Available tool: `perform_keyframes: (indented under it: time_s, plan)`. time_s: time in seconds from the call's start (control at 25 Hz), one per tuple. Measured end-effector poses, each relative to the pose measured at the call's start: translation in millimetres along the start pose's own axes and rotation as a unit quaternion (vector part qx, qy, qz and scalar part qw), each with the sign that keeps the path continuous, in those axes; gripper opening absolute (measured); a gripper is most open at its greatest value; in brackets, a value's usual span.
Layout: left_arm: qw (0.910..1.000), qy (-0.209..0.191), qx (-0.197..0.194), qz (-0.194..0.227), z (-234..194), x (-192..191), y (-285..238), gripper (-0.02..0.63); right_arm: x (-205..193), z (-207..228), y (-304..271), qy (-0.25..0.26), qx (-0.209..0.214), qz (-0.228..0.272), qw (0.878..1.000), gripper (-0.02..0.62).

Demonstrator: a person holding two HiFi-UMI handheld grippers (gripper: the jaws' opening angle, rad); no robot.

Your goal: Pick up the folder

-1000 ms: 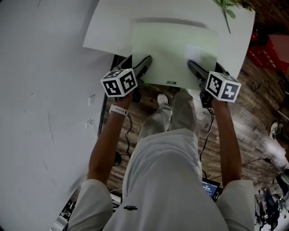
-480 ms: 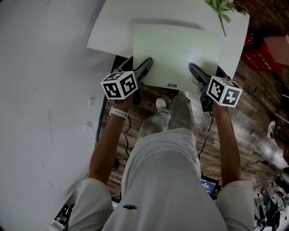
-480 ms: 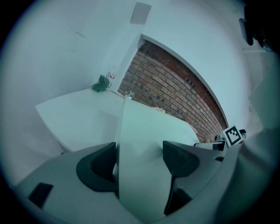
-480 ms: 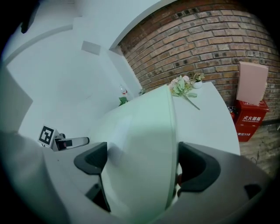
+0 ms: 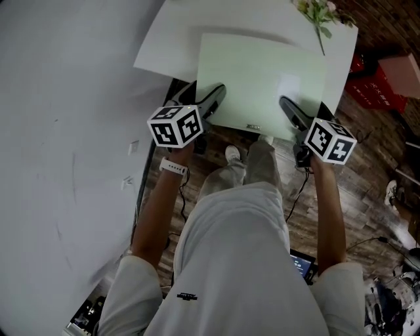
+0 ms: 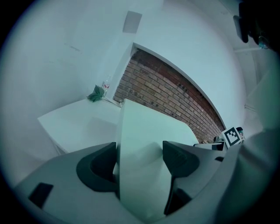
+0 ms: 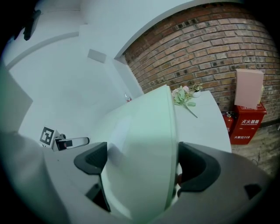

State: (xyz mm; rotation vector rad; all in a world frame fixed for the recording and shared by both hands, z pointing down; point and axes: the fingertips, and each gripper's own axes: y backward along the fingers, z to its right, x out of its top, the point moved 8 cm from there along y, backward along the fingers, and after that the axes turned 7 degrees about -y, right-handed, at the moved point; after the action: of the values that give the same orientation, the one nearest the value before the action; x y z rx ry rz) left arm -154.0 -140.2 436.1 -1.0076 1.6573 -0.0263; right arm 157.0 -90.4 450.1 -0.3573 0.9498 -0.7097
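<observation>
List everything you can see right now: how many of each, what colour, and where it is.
folder: one, pale green, over the table, near edge overhanging it
table: one, white, under the folder
flowers: one sprig, pink with green stems, table's far right corner
red boxes: apparently two, red, on the floor beside the table
pink box: one, pale pink, on the red boxes
brick wall: one, red-brown, behind the table
floor: dark wood planks
wristband: one, white, left wrist
left hand-held gripper: grey, shut on the folder's near edge
right hand-held gripper: grey, likewise
</observation>
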Motion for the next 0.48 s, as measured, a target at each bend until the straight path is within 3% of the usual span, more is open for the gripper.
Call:
perform_keyframes:
  time_s: [0.48]
  plan:
    - [0.9987, 0.002, 0.002, 0.050, 19, 8, 58, 0.341, 4, -38, 39, 0.040, 0.026, 0.026, 0.999, 0.512]
